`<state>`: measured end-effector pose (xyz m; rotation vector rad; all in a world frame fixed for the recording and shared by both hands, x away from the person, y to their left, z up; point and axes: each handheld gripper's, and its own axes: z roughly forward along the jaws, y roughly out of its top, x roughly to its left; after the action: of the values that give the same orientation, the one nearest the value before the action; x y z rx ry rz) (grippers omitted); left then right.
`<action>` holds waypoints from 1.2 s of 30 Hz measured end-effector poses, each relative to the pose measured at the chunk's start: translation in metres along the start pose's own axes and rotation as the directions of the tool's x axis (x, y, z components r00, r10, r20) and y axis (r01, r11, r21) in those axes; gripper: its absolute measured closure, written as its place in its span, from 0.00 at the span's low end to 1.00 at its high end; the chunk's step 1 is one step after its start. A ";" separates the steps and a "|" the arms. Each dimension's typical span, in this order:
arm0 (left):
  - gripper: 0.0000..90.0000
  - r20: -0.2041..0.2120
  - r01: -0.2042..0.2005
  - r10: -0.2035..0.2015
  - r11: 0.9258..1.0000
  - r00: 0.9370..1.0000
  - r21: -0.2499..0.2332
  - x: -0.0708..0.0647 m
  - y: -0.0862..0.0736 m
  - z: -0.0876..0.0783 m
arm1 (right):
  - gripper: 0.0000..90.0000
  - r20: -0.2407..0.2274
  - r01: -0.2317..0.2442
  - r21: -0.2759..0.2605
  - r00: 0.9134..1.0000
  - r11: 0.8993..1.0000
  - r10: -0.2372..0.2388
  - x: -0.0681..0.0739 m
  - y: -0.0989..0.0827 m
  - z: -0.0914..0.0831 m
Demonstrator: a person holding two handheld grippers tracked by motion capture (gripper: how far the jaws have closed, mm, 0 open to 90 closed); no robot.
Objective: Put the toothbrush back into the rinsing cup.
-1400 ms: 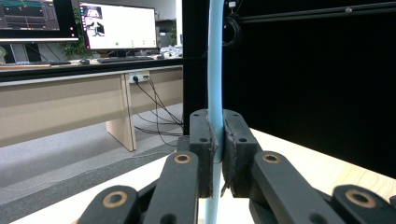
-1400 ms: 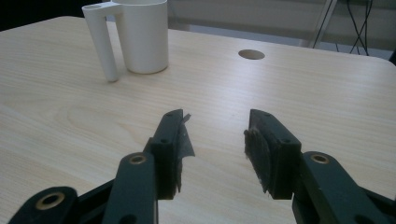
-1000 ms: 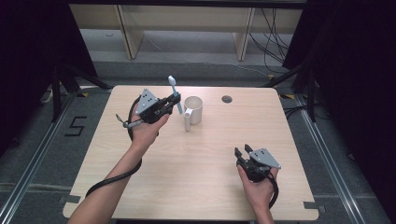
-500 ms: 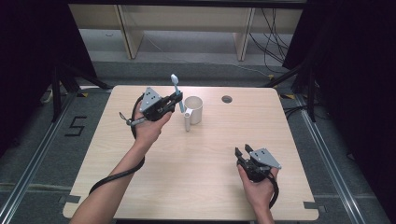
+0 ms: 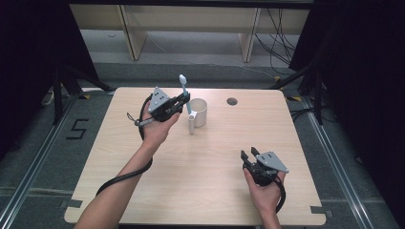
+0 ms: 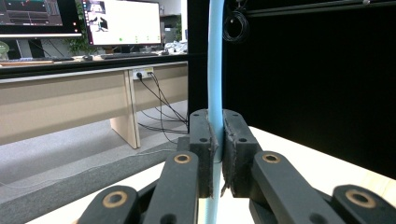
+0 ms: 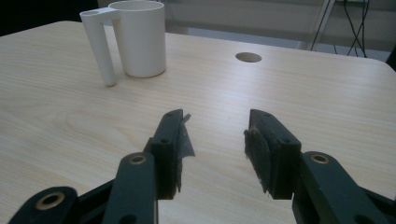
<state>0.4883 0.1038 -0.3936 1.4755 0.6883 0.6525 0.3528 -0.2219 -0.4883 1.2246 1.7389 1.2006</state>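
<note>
**Toothbrush Held Upright Beside the Cup**

The left gripper (image 5: 184,102) had its fingers (image 6: 201,154) clamped on the light-blue toothbrush (image 5: 185,93) partway along its handle, so the brush stood nearly vertical with its head uppermost — an orientation suited to lowering the handle end into the white cup (image 5: 198,112). The brush hung in the air just beside the cup's rim, not yet inside. The cup stood upright on the surface (image 5: 210,167), its handle toward the person. The right gripper (image 5: 252,155) rested low near the front edge, well apart, fingers (image 7: 173,149) spread wide and holding nothing — probably kept clear as a reserve.
</note>
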 end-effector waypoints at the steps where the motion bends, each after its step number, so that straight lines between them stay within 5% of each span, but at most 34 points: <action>1: 0.93 0.000 -0.004 0.004 1.000 1.000 0.001 0.000 0.000 0.000 | 0.63 0.000 0.000 0.000 1.000 1.000 0.000 0.000 0.000 0.000; 8: 0.93 -0.005 -0.003 0.003 1.000 1.000 0.011 -0.001 -0.004 0.004 | 0.63 -0.002 -0.034 0.015 0.999 0.999 0.035 0.003 0.000 0.000; 11: 0.93 -0.010 -0.006 0.006 1.000 1.000 0.021 -0.002 -0.007 0.006 | 0.63 -0.003 -0.033 0.014 0.999 0.999 0.033 0.003 0.000 0.000; 12: 0.93 -0.009 -0.006 0.006 1.000 1.000 0.020 -0.002 -0.008 0.007 | 0.63 0.000 -0.001 0.002 1.000 1.000 0.001 0.000 0.000 0.000; 30: 0.93 -0.014 -0.009 0.010 0.998 1.000 0.060 -0.003 -0.022 0.013 | 0.63 -0.020 -0.037 0.010 0.999 0.999 0.037 0.002 -0.001 0.001; 33: 0.93 -0.013 -0.006 0.007 0.998 1.000 0.064 -0.003 -0.024 0.014 | 0.63 -0.010 -0.012 0.005 1.000 1.000 0.012 0.000 -0.001 0.001; 34: 0.93 -0.014 -0.005 0.006 0.998 1.000 0.064 -0.003 -0.025 0.014 | 0.63 -0.012 -0.051 0.009 0.999 0.999 0.051 0.003 -0.001 0.001; 36: 0.93 -0.016 -0.005 0.006 0.998 1.000 0.067 -0.003 -0.026 0.014 | 0.63 -0.019 -0.046 0.018 0.999 0.999 0.046 0.002 -0.001 0.000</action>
<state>0.4965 0.0928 -0.4198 1.5357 0.7250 0.6512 0.3521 -0.2204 -0.4890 1.2730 1.7474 1.2301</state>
